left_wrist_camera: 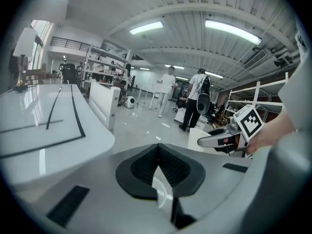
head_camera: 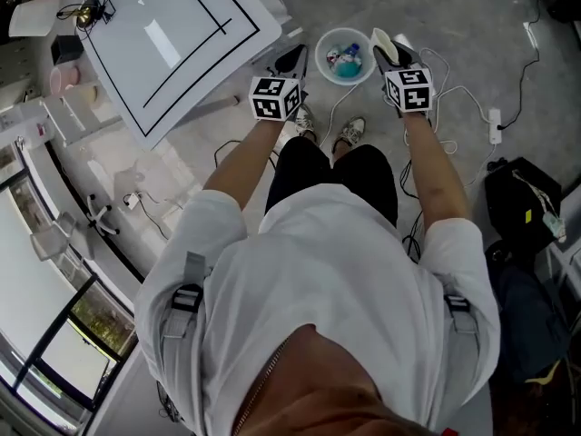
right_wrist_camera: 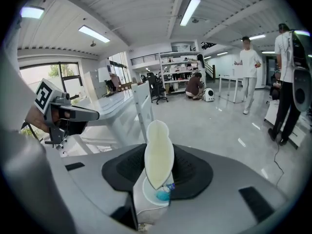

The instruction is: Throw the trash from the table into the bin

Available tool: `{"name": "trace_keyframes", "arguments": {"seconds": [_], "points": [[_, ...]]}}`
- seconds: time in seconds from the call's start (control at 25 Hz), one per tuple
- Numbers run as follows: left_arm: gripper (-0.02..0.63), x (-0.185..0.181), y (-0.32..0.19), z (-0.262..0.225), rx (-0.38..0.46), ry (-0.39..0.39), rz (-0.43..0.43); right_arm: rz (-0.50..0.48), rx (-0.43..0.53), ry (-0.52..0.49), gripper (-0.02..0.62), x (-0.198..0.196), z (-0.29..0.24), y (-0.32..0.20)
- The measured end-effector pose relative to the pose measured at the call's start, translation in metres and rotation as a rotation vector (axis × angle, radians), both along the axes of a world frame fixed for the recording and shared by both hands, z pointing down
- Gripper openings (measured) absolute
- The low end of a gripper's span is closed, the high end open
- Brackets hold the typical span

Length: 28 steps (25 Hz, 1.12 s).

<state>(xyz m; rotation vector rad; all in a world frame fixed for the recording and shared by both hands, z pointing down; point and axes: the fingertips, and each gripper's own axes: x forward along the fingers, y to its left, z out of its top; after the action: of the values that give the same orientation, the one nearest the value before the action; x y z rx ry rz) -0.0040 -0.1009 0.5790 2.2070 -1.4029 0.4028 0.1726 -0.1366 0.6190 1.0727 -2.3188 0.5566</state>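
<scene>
We are holding the pale cream flat oval piece of trash [right_wrist_camera: 159, 152] clamped between the jaws of the right gripper [head_camera: 392, 54], just beside the rim of the round white bin [head_camera: 323, 44] on the floor, probably so that it is falling inside once released. Its long axis is running along the jaws, with the free end pointing forward and down. The jaws of the left gripper [head_camera: 292, 60] are resting together on nothing.

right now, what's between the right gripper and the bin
Only the pale flat scrap clamped in the right gripper; in the right gripper view it stands right before the bin.
</scene>
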Motion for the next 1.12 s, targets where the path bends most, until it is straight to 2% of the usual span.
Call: {"name": "trace_keyframes", "arguments": {"seconds": [0.2, 0.48, 0.6, 0.72, 0.92, 1.12], "points": [[0.011, -0.004, 0.013, 0.076, -0.116, -0.018, -0.007, -0.038, -0.098, 0.02, 0.132, -0.013, 0.079, 0.012], [0.011, -0.02, 0.025, 0.183, -0.229, -0.034, -0.038, -0.058, -0.197, 0.053, 0.142, -0.02, 0.198, 0.019], [0.011, -0.023, 0.036, 0.226, -0.273, -0.033, -0.044, -0.073, -0.236, 0.065, 0.168, -0.025, 0.249, 0.027], [0.011, -0.029, 0.031, 0.264, -0.283, -0.03, -0.053, -0.102, -0.241, 0.093, 0.209, -0.033, 0.299, 0.019], [0.011, -0.032, 0.033, 0.304, -0.309, -0.024, -0.054, -0.088, -0.284, 0.128, 0.298, -0.029, 0.358, 0.013], [0.011, -0.031, 0.039, 0.315, -0.326, -0.016, -0.037, -0.077, -0.301, 0.126, 0.321, -0.024, 0.371, 0.019]]}}
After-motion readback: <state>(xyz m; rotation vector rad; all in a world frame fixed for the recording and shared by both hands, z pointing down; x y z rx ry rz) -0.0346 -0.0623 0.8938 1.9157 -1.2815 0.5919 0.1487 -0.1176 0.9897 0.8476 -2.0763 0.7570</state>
